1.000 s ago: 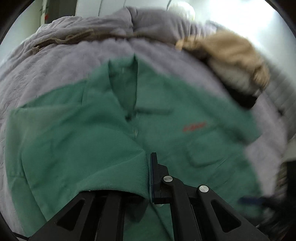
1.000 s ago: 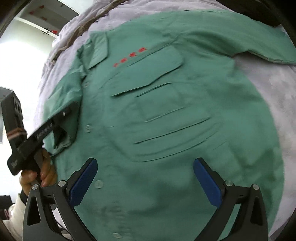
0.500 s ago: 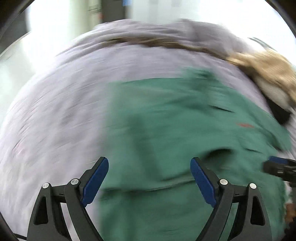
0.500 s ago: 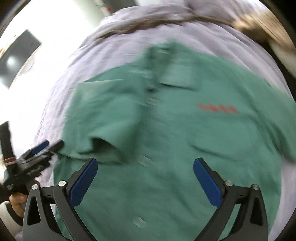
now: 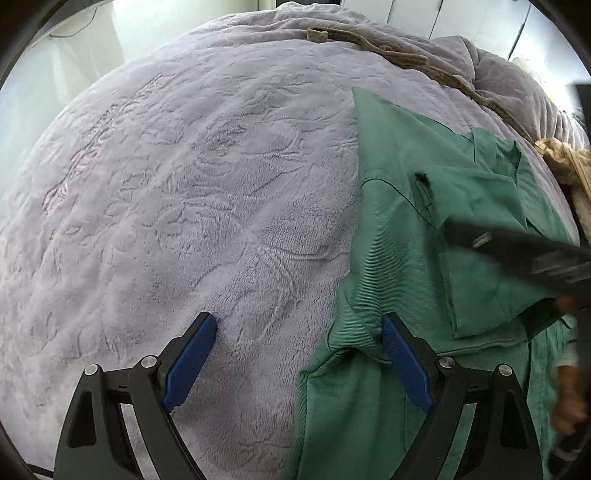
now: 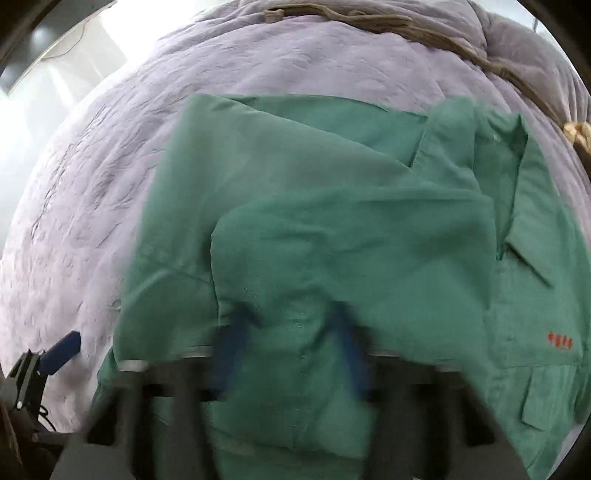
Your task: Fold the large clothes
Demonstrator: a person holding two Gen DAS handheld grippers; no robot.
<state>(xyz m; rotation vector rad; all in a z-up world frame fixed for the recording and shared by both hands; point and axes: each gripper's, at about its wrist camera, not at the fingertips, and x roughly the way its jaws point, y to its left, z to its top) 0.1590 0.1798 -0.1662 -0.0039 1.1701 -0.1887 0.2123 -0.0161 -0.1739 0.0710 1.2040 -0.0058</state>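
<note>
The left gripper (image 5: 299,363) stands wide open with nothing between its blue pads. Its left-hand pad (image 5: 190,360) rests over bare blanket; its right-hand pad (image 5: 406,363) sits at the fold edge of the green work shirt (image 5: 399,236), touching or just above the cloth (contact cannot be confirmed). The shirt extends from that pad outward to the right and ahead of the jaws, its long straight edge running forward from the pad. Everything left of and ahead of the open gap is lilac embossed blanket (image 5: 192,192).

The right gripper (image 6: 291,350) appears motion-blurred. Its jaws have just been closing, and a fold of the green shirt lies between the blue pads (image 6: 231,354); the gap seen in the blurred frame is narrow, and whether the pads already press on the cloth cannot be told. A folded-over panel of shirt drapes across and ahead of the jaws. To the right of the jaws lie the collar (image 6: 517,206), red embroidered lettering (image 6: 559,341) and a chest pocket flap (image 6: 550,398). To the left, the left gripper's blue pad is visible over the blanket. A brown trim band (image 6: 406,31) crosses the blanket far ahead.
</note>
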